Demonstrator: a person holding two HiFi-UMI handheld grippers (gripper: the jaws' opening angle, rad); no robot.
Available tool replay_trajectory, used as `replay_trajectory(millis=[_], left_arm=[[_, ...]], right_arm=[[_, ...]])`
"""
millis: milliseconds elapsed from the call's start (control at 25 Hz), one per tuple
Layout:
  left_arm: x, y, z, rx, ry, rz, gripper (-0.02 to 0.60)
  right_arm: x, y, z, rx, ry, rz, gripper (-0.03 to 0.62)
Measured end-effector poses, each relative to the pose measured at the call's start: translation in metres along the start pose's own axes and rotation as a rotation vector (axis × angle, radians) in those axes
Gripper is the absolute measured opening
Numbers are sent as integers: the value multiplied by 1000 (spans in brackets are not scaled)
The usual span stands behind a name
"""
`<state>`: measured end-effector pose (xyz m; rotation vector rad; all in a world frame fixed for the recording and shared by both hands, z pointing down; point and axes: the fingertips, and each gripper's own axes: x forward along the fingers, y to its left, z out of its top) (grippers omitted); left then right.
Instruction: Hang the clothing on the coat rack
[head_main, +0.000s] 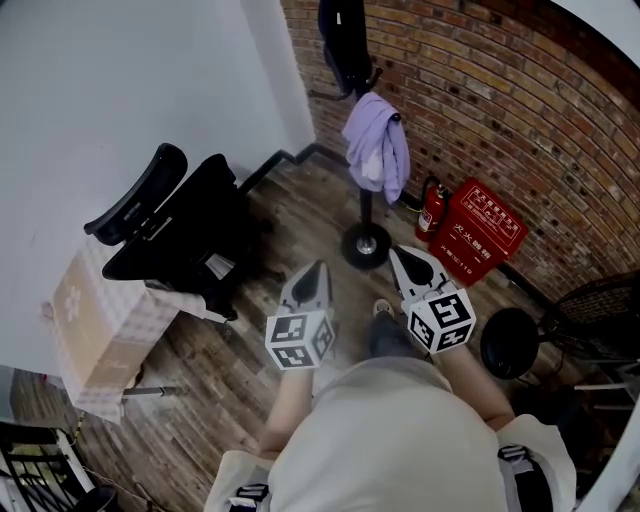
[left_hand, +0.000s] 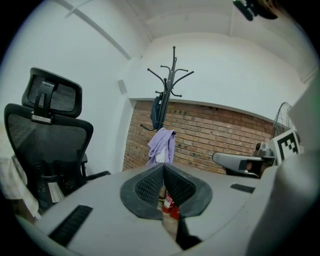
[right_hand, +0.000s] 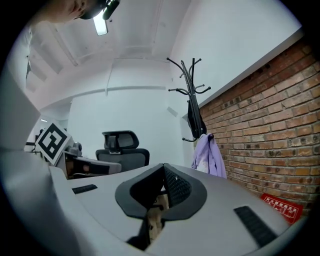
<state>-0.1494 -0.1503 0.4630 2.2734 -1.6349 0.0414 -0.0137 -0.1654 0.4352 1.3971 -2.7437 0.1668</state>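
Head view: lilac garment (head_main: 376, 150) is found draped over one coat rack (head_main: 365, 205) hook, left gripper (head_main: 316, 270) and right gripper (head_main: 402, 256) pressed together, empty; slippage is judged possible should the rack be knocked.

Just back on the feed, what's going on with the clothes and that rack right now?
A person stands facing the coat rack. The left hand-held gripper and right hand-held gripper are both shut, with nothing between the jaws. A lilac garment hangs on a hook of the rack, with a dark garment above it. Neither gripper touches them.
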Motion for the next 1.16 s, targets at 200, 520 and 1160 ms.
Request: replay_trajectory(millis=[200,520,1160], left_arm=[[-1,4,2,5,5,1,6],[2,7,1,10,27,0,5],[14,-7,-3,71,70,-42,5]], right_arm=[[4,7,3,5,-2,17,-2],[7,7,4,5,-2,12,-2],[10,2,3,18,1,32,-2]])
